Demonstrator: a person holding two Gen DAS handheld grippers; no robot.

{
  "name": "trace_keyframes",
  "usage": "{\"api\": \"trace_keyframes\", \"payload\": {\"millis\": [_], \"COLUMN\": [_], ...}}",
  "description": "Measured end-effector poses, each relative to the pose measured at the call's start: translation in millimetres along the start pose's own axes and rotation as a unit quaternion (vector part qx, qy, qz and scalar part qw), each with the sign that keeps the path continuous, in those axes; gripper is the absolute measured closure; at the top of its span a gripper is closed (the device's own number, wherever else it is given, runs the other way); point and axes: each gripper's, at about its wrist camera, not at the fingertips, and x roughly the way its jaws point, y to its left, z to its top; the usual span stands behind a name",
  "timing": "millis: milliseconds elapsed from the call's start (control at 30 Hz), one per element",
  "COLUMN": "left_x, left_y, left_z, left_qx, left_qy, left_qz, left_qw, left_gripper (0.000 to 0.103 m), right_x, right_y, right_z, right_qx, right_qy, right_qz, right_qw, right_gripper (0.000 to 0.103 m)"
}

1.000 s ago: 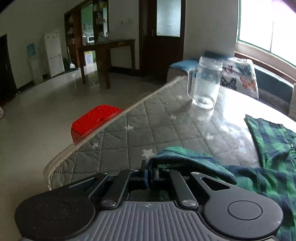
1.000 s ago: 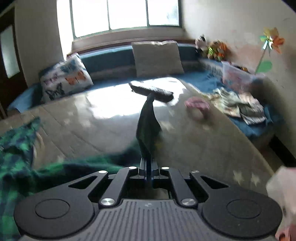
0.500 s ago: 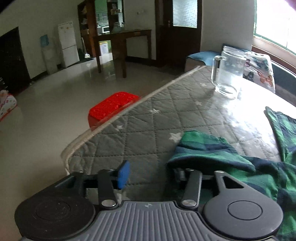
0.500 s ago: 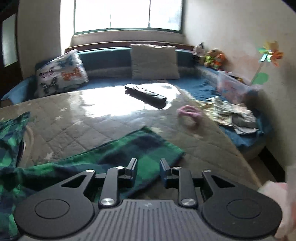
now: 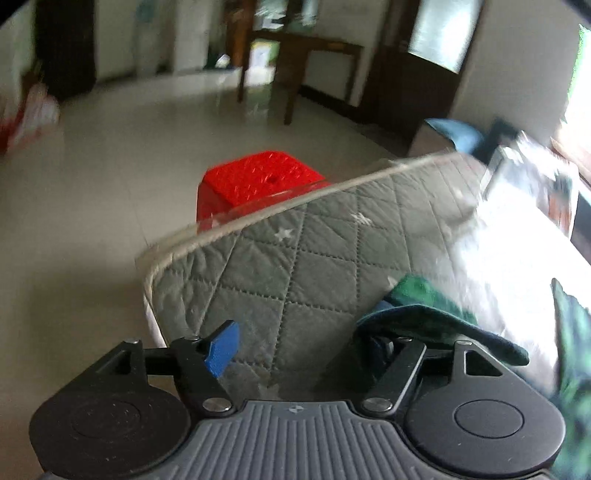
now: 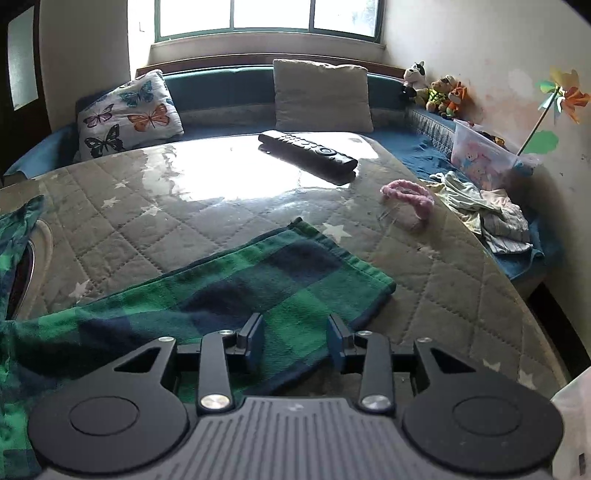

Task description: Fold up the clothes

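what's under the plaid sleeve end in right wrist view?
The green plaid sleeve lies flat on the grey quilted table cover, which shows all around it. Whatever sits directly beneath the cloth is covered. The right hand-held gripper hovers open above its near edge.

Left wrist view sits low over the quilted table (image 5: 295,258), facing its edge and the floor. Right wrist view faces across the quilted table toward the window (image 6: 269,18). Both share it.
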Motion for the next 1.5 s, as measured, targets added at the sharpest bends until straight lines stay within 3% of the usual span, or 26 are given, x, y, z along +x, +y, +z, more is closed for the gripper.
{"api": "trace_keyframes", "payload": {"millis": [100,267,433,567,667,733,800,900,1133,1500], "left_x": [2,-1,-17,-33,-40,-41,-37,-27,9,56], "left_y": [9,21,10,-25,-68,-93,-124,-168,-255,-320], "left_z": [5,6,-2,-16,-28,-32,-31,-32,-36,-32], "left_qx": [-0.021,0.001,0.067,0.133,0.193,0.215,0.232,0.26,0.302,0.337], "left_qy": [0.001,-0.028,-0.061,-0.077,-0.082,-0.079,-0.066,-0.053,-0.021,-0.008], "left_qz": [0.016,0.09,0.11,0.064,0.01,-0.025,-0.061,-0.096,-0.131,-0.149], "left_qw": [0.9996,0.9956,0.9898,0.986,0.9777,0.973,0.9685,0.9594,0.944,0.9297], "left_gripper": [0.029,0.03,0.03,0.031,0.032,0.034,0.045,0.047,0.047,0.047], "right_x": [0,0,-1,-6,-12,-17,-21,-26,-13,45], "right_y": [0,0,-3,-8,-5,2,11,34,110,227], "right_z": [1,2,1,-1,0,2,5,15,47,97], "right_qx": [-0.002,-0.003,0.003,0.002,-0.009,-0.017,-0.025,-0.037,-0.063,-0.089], "right_qy": [0.001,0.003,0.006,0.013,0.018,0.014,0.009,0.009,0.023,0.039], "right_qz": [-0.003,-0.006,-0.011,-0.021,-0.02,-0.003,0.018,0.068,0.182,0.269], "right_qw": [1.0,1.0,1.0,1.0,1.0,1.0,0.999,0.997,0.981,0.958], "right_gripper": [0.067,0.066,0.063,0.063,0.064,0.064,0.064,0.064,0.064,0.064]}}
